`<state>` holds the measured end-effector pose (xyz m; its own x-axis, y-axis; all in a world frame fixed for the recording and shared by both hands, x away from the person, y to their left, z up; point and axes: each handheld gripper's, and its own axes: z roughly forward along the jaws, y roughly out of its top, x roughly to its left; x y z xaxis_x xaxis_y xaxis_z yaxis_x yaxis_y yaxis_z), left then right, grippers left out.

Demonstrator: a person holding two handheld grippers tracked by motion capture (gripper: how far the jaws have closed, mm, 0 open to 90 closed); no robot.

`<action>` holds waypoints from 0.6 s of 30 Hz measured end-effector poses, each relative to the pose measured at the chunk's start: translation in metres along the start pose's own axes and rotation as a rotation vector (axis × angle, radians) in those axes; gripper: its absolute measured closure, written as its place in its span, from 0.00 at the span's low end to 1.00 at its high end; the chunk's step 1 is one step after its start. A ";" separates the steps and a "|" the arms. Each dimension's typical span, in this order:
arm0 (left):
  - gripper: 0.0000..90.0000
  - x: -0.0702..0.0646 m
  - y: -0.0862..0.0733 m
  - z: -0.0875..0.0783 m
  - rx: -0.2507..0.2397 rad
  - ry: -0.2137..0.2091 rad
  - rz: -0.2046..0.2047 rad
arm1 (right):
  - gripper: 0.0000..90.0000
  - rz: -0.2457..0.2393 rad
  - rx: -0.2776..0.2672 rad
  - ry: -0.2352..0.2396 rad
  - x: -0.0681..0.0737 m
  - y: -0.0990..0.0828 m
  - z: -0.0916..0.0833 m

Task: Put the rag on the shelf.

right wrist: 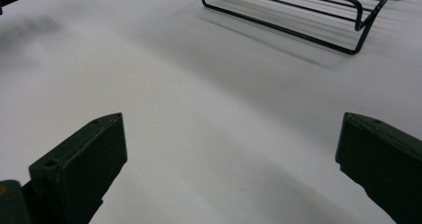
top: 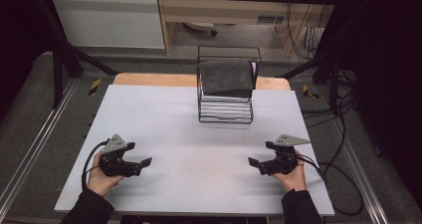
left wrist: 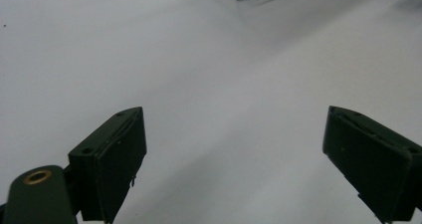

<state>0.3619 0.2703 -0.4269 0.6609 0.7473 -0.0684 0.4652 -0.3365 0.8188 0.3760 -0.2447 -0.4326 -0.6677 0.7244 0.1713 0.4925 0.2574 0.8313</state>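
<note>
Pale grey table (top: 189, 149), black wire rack (top: 225, 109), dark grey cloth (top: 226, 77), black grippers' fingers (left wrist: 112, 159)

Both forearms wear dark sleeves (top: 89, 210), each hand holds a black two-jaw tool, the left gripper (top: 144, 163) and right gripper (top: 252, 162), topped by a grey three-cornered plate (top: 116, 144), trailing a black cable (top: 87, 165), with what looks like a brass-ringed hole (left wrist: 37, 176) beside one jaw.
</note>
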 end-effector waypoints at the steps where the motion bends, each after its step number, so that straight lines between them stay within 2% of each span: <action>1: 0.11 0.001 -0.002 0.000 0.002 -0.001 0.000 | 0.01 0.004 -0.002 -0.001 -0.001 -0.002 0.000; 9: 0.11 0.004 -0.012 0.001 0.013 -0.005 -0.009 | 0.01 0.007 0.018 -0.005 -0.004 -0.016 -0.002; 18: 0.10 0.004 -0.020 0.007 0.065 -0.011 -0.009 | 0.01 -0.008 0.036 -0.006 -0.003 -0.018 0.000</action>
<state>0.3589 0.2761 -0.4473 0.6628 0.7444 -0.0817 0.5081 -0.3669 0.7792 0.3689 -0.2517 -0.4477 -0.6681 0.7263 0.1615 0.5071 0.2856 0.8132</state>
